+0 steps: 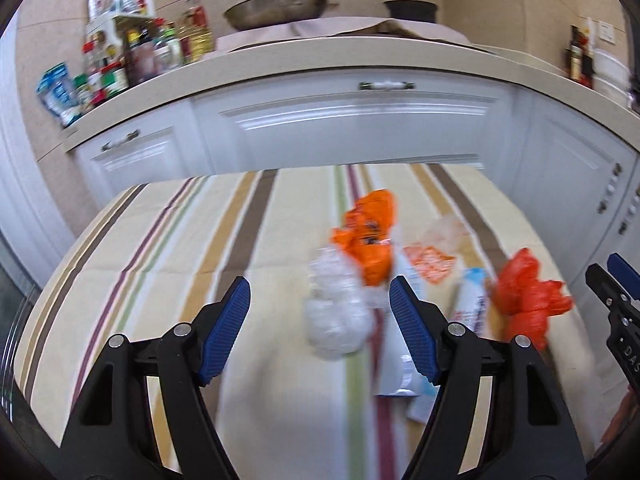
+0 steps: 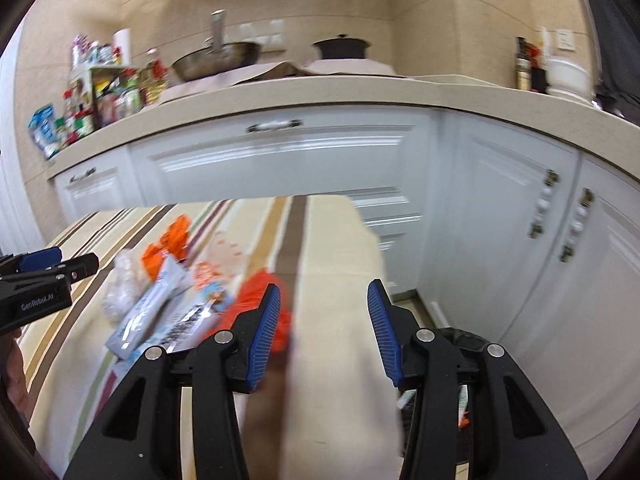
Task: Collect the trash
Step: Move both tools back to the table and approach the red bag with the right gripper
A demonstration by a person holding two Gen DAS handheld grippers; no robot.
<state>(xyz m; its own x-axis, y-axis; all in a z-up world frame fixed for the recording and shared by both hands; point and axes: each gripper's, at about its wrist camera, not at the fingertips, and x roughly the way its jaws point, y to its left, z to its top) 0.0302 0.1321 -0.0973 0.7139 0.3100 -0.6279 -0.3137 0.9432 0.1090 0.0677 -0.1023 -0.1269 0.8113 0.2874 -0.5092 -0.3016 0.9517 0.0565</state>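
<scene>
White kitchen cabinets (image 1: 360,128) behind, with pans and bottles on the counter (image 1: 320,68) above. Striped tablecloth (image 1: 160,260) in front, strewn with trash: clear plastic wad (image 1: 336,316), orange wrapper (image 1: 370,236), red bag (image 1: 524,300), white and blue packets (image 1: 472,300) between them, all close together right of center. Left gripper (image 1: 320,332) spread wide, holding nothing, hanging over the cloth with the clear plastic wad between its blue pads (image 1: 226,332). Right gripper (image 2: 324,332) equally wide, holding nothing, above the cloth's right edge, red bag (image 2: 260,284) just behind its left pad (image 2: 264,332). Black trash bin (image 2: 460,340) on the floor below, partly hidden.
</scene>
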